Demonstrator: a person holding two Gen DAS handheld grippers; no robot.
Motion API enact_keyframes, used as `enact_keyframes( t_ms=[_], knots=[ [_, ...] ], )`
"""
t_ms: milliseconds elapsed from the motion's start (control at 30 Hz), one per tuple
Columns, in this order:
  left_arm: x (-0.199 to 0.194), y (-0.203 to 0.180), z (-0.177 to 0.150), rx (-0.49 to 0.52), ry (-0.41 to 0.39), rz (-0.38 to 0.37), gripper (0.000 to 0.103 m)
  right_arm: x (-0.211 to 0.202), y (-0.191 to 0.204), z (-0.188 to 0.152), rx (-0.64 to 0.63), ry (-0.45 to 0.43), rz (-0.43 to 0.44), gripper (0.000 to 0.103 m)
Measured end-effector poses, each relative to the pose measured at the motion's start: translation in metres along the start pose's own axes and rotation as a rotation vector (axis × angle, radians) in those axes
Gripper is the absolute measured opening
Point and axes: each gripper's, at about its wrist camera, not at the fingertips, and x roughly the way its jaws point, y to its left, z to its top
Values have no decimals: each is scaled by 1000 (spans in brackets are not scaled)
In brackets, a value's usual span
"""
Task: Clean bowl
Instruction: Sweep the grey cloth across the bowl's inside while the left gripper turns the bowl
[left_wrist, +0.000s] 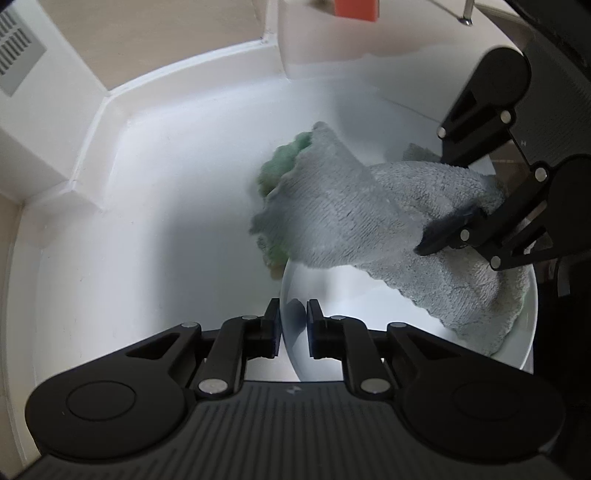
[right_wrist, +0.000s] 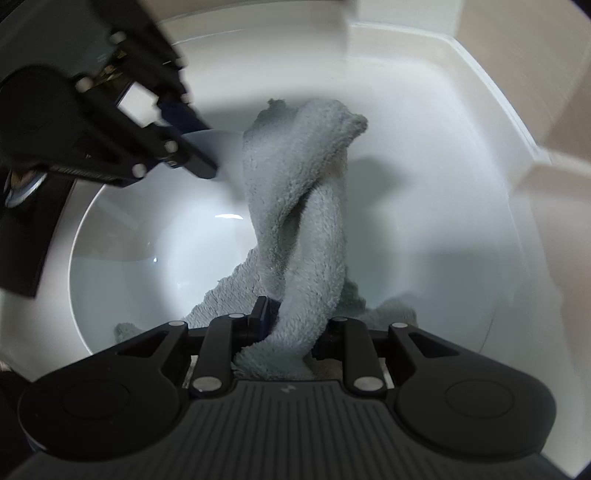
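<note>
A white bowl (left_wrist: 388, 295) sits tilted inside a white sink (left_wrist: 166, 206). My left gripper (left_wrist: 293, 325) is shut on the bowl's rim, one finger inside and one outside. My right gripper (left_wrist: 448, 230) is shut on a grey cloth (left_wrist: 354, 210) with a green underside, which drapes into the bowl and over its far rim. In the right wrist view the twisted grey cloth (right_wrist: 299, 221) runs from my right gripper (right_wrist: 291, 325) up across the bowl (right_wrist: 155, 236). The left gripper (right_wrist: 195, 155) holds the bowl's far rim there.
The sink's white rim (left_wrist: 92, 122) and walls surround the bowl. An orange object (left_wrist: 354, 9) stands on the counter beyond the sink. A white vented appliance (left_wrist: 18, 48) is at the upper left.
</note>
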Motion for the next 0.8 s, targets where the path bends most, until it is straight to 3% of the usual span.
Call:
enact_keyframes(
  t_ms=[233,433,500,633,800],
  knots=[
    [6,11,0,-70,27,-53,15,4,0,14,-198,24,44,21],
    [0,7,-11,-130,-19,-13,15,7,1,35,-229,-31,-25,19],
    [-2,6,-17,-160,-39,-4,15,9,-5,42,-188,-57,-13,18],
    [-6,3,-33,-289,-100,10,13,14,-34,44,53,-37,60,17],
    [-11,-6,-51,-468,-169,76,14,10,-32,16,218,7,18,15]
  ],
)
